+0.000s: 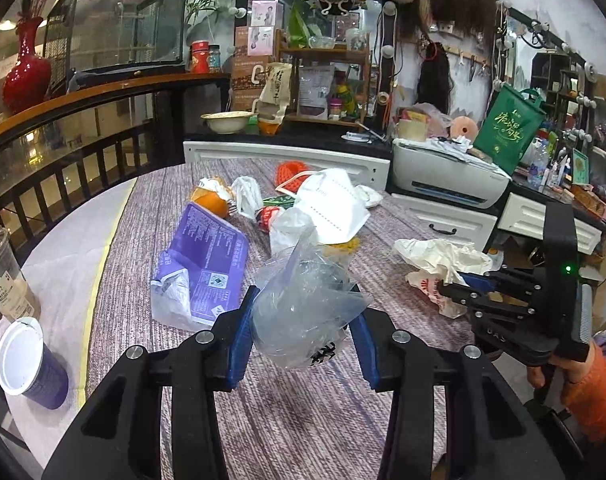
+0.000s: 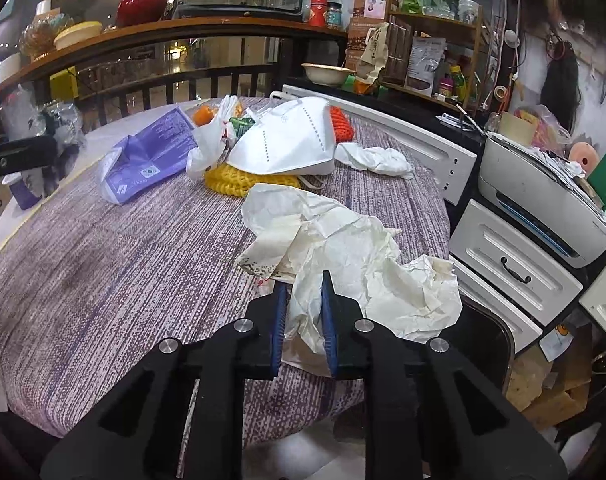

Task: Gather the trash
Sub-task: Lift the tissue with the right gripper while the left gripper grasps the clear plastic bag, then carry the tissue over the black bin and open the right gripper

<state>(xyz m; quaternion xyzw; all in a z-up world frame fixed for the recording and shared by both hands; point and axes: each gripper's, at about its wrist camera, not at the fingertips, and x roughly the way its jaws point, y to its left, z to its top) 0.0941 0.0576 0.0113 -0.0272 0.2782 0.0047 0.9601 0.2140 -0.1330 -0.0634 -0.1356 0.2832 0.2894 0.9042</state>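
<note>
My left gripper [image 1: 305, 300] is shut on a crumpled clear plastic bag [image 1: 303, 304], held above the purple striped tablecloth [image 1: 295, 412]. My right gripper [image 2: 303, 284] is shut on a crumpled white paper wrapper [image 2: 343, 248] that lies at the table's right edge. In the left wrist view the right gripper [image 1: 459, 284] shows at the right, on that paper [image 1: 439, 256]. More trash lies further back: a purple packet [image 1: 207, 264], a white face mask [image 2: 287, 140], a small white bag [image 2: 211, 148] and a yellow knitted piece [image 2: 239, 182].
A purple paper cup [image 1: 27, 364] and a clear plastic cup [image 1: 3, 276] stand at the table's left edge. White drawers [image 2: 515, 268] and a printer [image 2: 543, 208] flank the right side. A dark container [image 2: 487, 340] sits below the table's right edge. A black railing [image 2: 163, 84] runs behind.
</note>
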